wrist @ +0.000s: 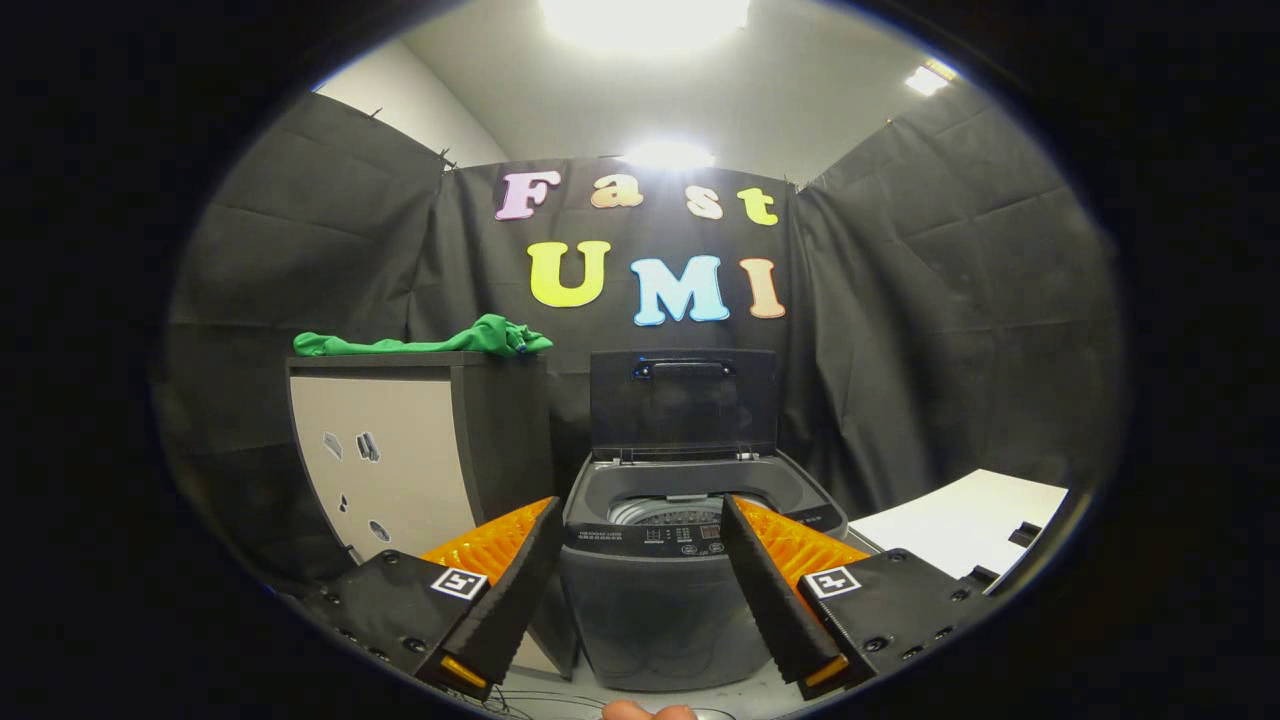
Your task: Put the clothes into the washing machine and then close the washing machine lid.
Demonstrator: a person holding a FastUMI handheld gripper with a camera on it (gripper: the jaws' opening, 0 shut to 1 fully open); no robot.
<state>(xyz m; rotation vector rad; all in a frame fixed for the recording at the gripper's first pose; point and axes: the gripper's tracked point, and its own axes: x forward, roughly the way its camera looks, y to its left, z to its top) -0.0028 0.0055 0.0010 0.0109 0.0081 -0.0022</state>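
- Lying on top of the cabinet (400, 450), off to the left beyond the fingers: green clothes (430, 342), crumpled, spread along the top edge.
- Cabinet: pale front panel with a few small stickers, dark side, just beside the washing machine (660, 610).
- Gripper (636, 520): fingers spread wide apart, gripping nothing, well short of the clothes.
- Washing machine sits between and just beyond the fingers; drum opening visible, nothing seen inside.
- Lid (684, 405) up, upright at the back, handle at its top edge.
- White tabletop (965, 520) to the right of the machine.
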